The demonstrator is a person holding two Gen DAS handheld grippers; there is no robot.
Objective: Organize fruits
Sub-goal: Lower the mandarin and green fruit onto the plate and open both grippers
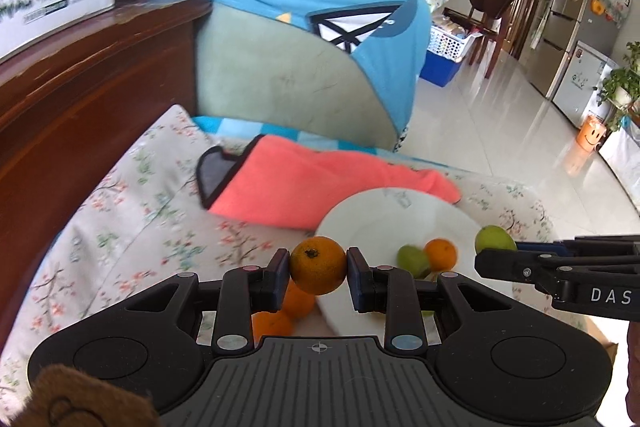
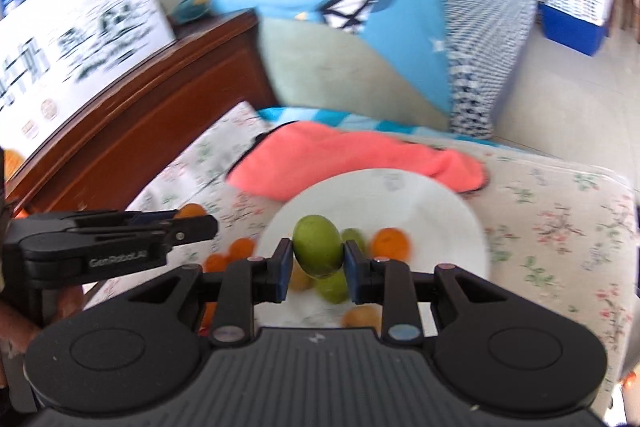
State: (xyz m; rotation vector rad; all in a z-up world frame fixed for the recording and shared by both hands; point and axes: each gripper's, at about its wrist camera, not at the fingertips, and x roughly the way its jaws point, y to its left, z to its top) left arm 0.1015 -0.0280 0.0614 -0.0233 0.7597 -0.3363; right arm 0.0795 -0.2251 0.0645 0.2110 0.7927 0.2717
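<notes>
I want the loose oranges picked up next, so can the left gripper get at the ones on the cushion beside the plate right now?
Probably not yet: the left gripper is already shut on an orange, so the loose oranges below it stay out of reach until that one goes down.

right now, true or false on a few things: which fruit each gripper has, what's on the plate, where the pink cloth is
1. The left gripper is shut on an orange. True.
2. The right gripper holds an orange. False: it is shut on a green fruit.
3. The white plate is bare. False: an orange fruit and a green one lie on it.
4. A pink cloth lies beyond the plate on the floral cushion. True.
5. All the oranges are on the plate. False: loose oranges lie on the cushion beside it.
</notes>
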